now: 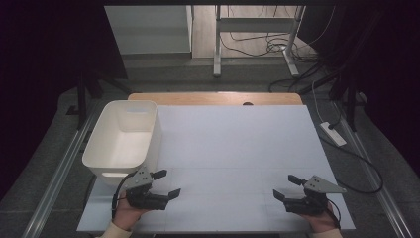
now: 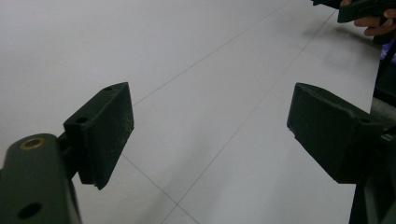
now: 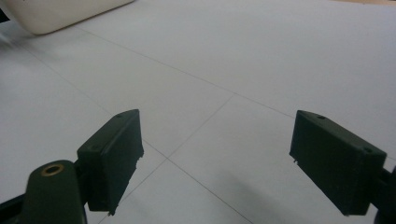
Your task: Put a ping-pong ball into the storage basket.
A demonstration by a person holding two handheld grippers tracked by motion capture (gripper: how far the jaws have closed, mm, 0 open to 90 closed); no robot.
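Partly cropped: white bin (image 3: 56,14), far hand (image 2: 373,25).

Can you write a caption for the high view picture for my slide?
Two open grippers, left gripper and right gripper, rest near the front of a white table beside a white bin.

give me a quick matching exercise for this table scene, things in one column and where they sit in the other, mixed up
Things:
1. white bin
2. left gripper
3. right gripper
4. wooden tabletop edge

Places, as the high view shows them:
a. near right part of the white board, jaws open and empty
b. far side, behind the white board
c. left edge of the table, empty inside
d. near left part of the white board, just in front of the bin, jaws open and empty

Pairs: 1-c, 2-d, 3-a, 4-b
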